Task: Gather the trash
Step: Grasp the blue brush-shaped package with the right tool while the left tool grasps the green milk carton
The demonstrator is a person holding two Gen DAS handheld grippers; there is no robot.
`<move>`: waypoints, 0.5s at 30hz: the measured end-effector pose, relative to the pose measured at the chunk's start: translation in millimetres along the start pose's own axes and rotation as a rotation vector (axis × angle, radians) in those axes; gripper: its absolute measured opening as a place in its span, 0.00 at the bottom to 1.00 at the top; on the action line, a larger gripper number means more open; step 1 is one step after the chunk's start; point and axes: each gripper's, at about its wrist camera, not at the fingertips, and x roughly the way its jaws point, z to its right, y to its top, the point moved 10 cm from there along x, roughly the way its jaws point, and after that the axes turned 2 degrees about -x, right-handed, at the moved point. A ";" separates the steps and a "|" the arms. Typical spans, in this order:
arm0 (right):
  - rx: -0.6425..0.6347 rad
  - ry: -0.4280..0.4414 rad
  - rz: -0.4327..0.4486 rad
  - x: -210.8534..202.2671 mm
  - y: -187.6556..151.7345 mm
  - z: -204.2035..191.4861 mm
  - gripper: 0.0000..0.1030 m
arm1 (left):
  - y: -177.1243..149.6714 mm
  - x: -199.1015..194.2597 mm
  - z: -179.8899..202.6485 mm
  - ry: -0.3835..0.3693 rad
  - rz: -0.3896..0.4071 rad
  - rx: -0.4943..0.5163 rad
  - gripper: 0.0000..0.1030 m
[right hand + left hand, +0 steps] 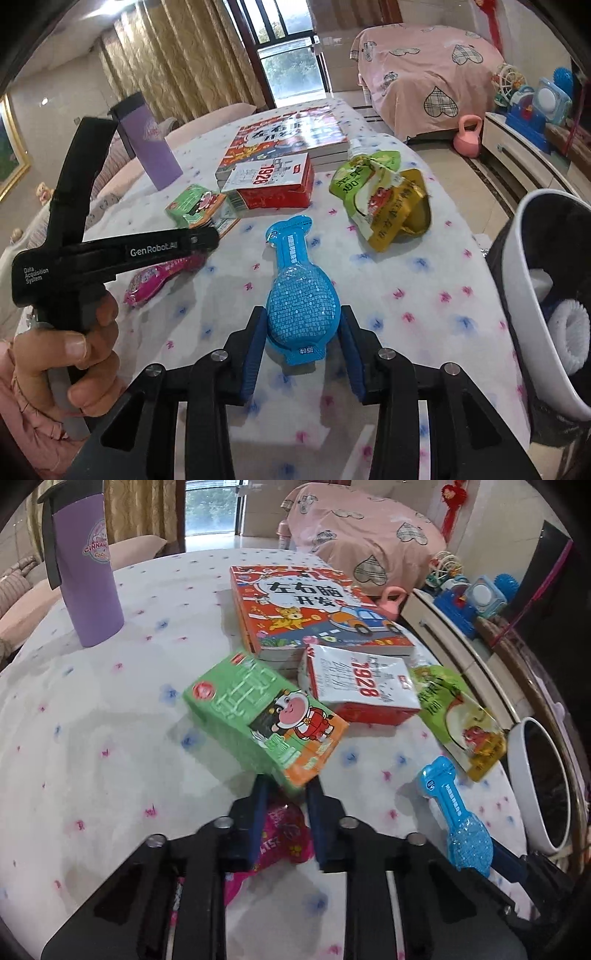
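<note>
Clamping down, the left gripper [284, 781] was closed on the boxy green carton [264, 720] mid-table; the glossy blue bottle-shaped pouch [301, 295] was pinched by the right gripper [303, 332] near the table's front edge.

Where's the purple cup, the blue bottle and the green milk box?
purple cup [92, 587], left wrist view, middle of its side.
blue bottle [301, 302], right wrist view, its wide textured belly.
green milk box [258, 716], left wrist view, top face by the cartoon cow.
</note>
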 end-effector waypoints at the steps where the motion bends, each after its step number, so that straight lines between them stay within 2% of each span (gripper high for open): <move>1: 0.002 0.000 0.003 -2.2 -0.6 0.5 0.38 | -1.9 -2.3 1.0 -0.007 0.003 0.002 0.17; 15: 0.063 0.051 0.051 -40.8 -16.2 4.0 0.38 | -32.8 -48.7 8.5 -0.102 0.060 0.041 0.13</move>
